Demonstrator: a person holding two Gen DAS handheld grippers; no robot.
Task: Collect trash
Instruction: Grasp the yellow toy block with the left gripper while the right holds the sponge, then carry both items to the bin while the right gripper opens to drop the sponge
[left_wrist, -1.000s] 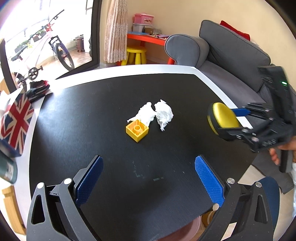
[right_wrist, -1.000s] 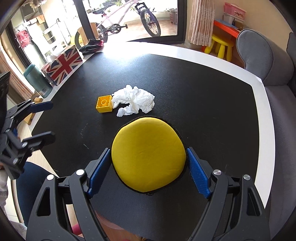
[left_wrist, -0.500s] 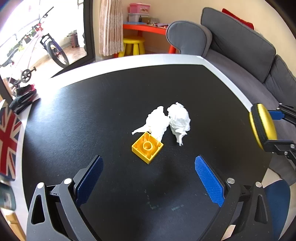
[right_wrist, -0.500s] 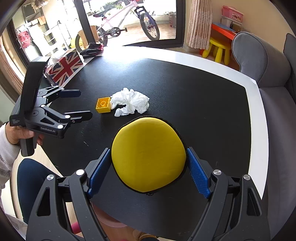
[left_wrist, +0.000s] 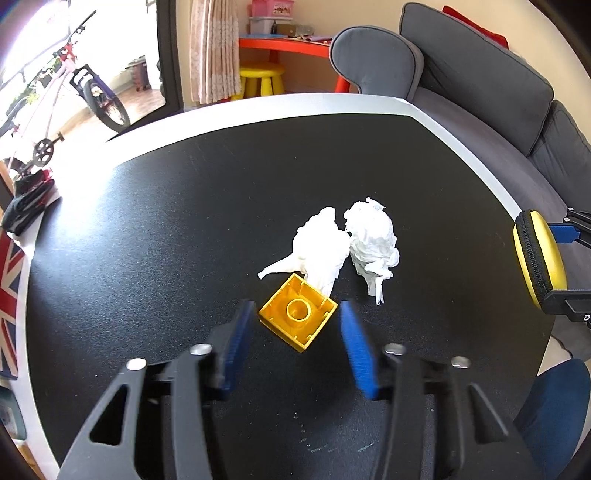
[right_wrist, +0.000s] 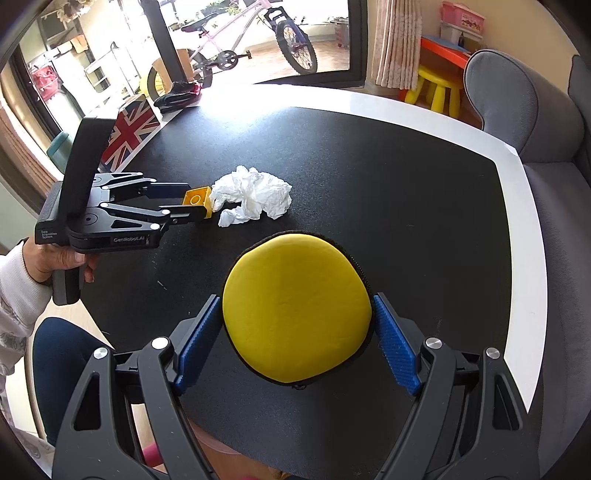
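Observation:
A yellow toy brick (left_wrist: 297, 317) lies hollow side up on the black table (left_wrist: 147, 240), touching two crumpled white tissues (left_wrist: 347, 247). My left gripper (left_wrist: 297, 328) has its jaws on either side of the brick, narrowed around it, with small gaps still showing. The right wrist view shows the left gripper (right_wrist: 192, 206) at the brick (right_wrist: 197, 201) beside the tissues (right_wrist: 255, 197). My right gripper (right_wrist: 295, 332) is shut on a round yellow zip case (right_wrist: 295, 312), held above the table's near edge; the case also shows in the left wrist view (left_wrist: 539, 258).
A Union Jack box (right_wrist: 129, 129) and a black-red item (right_wrist: 177, 96) sit at the table's far left. A grey sofa (left_wrist: 498, 92) runs along the right side. A yellow stool (left_wrist: 262, 79), red desk and bicycle stand beyond the table.
My left gripper has moved forward over the table to the yellow brick and its jaws have narrowed around it. The right gripper has held still with the case.

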